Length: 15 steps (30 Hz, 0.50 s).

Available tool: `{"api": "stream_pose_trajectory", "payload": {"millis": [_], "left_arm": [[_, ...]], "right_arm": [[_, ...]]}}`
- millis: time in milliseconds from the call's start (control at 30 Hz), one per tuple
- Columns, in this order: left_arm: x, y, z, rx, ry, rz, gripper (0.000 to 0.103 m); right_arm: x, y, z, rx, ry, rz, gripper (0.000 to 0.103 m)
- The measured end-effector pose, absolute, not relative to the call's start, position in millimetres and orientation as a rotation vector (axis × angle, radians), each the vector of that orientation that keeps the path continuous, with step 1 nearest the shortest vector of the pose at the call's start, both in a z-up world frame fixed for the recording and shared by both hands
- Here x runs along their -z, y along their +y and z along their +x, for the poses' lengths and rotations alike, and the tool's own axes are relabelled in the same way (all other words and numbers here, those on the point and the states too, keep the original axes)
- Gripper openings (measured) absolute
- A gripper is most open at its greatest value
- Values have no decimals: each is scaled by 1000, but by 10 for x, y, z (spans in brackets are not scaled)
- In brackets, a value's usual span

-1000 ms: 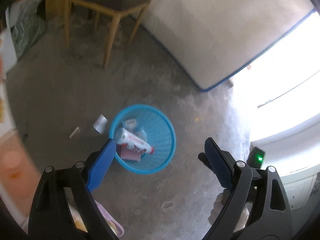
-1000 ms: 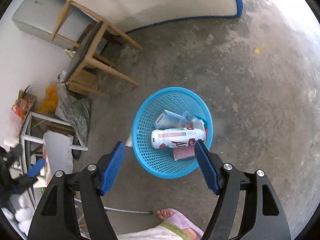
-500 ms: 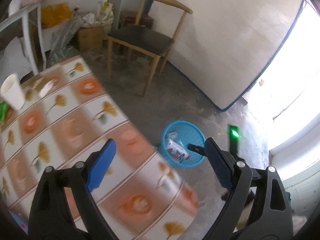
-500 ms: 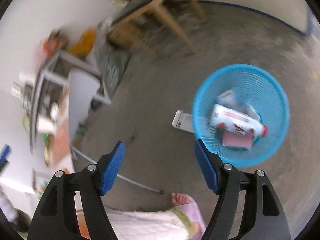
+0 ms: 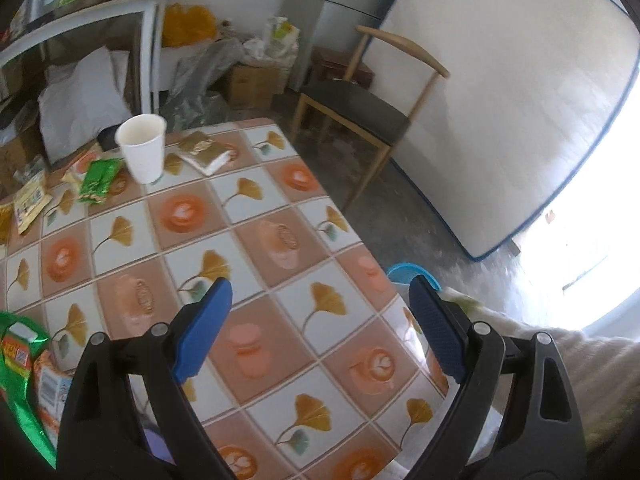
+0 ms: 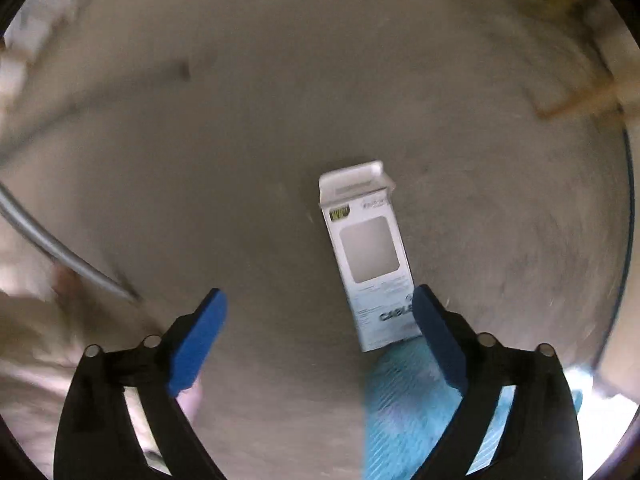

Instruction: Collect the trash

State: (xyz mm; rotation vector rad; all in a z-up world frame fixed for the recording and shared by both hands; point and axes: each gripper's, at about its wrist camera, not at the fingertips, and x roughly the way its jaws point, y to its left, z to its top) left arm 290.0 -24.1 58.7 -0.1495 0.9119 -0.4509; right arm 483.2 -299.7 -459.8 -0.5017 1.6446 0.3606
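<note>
So the cleanup is only partly done from where I'm standing. The round blue plastic mesh waste basket (image 5: 412, 270) is on the concrete floor, just past the tip of the left gripper (image 5: 320, 320)'s right-hand jaw, and I can't see into it in either current view. There's plenty left: a white paper cup (image 5: 142, 152), a green foil snack wrapper (image 5: 98, 180), a yellowish sachet (image 5: 30, 204) and an olive-gold flat packet (image 5: 204, 150) all sit on the far side of the tiled-pattern worktop (image 5: 256, 248), well ahead of the left jaws. A shiny green bag (image 5: 20, 364) lies just left of the left-hand jaw.

The left jaws are spread wide with nothing between them, only worktop pattern showing through the gap.

Down on the floor (image 6: 200, 160), a flat white cardboard cable box with a clear window (image 6: 368, 256) lies right beside the basket. The right gripper (image 6: 320, 332) points down at it, jaws wide apart and empty, the box's near end just inside the right-hand jaw. It isn't gripped yet.

Compared with a second ago: the left gripper was looking down at the basket and floor, and now it faces across the worktop. The right one was over the basket, which held a white bottle and other scraps; it has since swung over to the box, with its jaws having just been opening wider and nothing between the pads.
</note>
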Motion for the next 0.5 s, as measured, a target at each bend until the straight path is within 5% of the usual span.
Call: {"api": "stream_pose_trajectory", "payload": {"millis": [500], "left_arm": [[-195, 116, 3195, 374, 984, -188, 86]], "right_arm": [[5763, -3103, 5473, -271, 1794, -569, 92]]}}
